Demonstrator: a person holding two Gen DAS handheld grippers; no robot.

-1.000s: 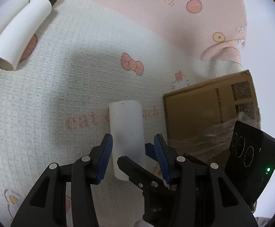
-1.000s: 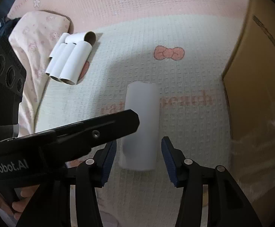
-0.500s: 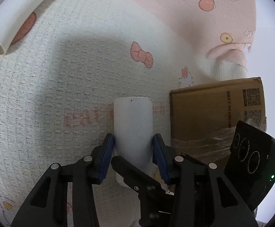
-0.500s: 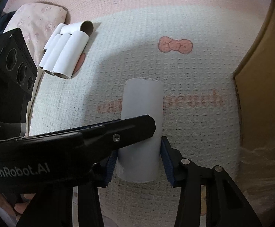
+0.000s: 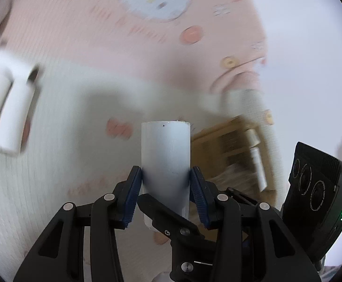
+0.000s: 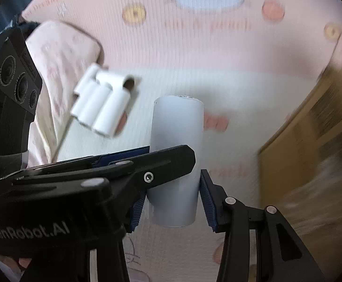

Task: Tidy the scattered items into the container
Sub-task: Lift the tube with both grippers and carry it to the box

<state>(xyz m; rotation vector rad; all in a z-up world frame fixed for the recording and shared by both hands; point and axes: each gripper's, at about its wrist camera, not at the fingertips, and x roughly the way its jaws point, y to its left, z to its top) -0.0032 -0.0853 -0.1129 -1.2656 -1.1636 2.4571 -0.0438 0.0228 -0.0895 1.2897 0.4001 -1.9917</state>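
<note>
The large white tube (image 5: 165, 164) sits clamped between the blue pads of the left tongs (image 5: 165, 189), one pad pressed against each side near its lower half, its far end pointing away from the camera. In the right wrist view the same large white tube (image 6: 176, 162) stands between the pads of the right tongs (image 6: 171, 205); the right-hand pad lies against its side, while the left-hand pad is mostly hidden behind a black arm of the left tongs that crosses in front, so whether the right tongs grip the tube cannot be told.

Beneath is a pink and cream blanket (image 5: 72, 108) printed with bows and cartoon faces, blurred in both views. A bundle of smaller white tubes (image 6: 102, 103) lies on it to the left, well apart from the held tube. The brown cardboard box (image 5: 236, 155) stands to the right, near the tongs, with a small white piece visible inside it.
</note>
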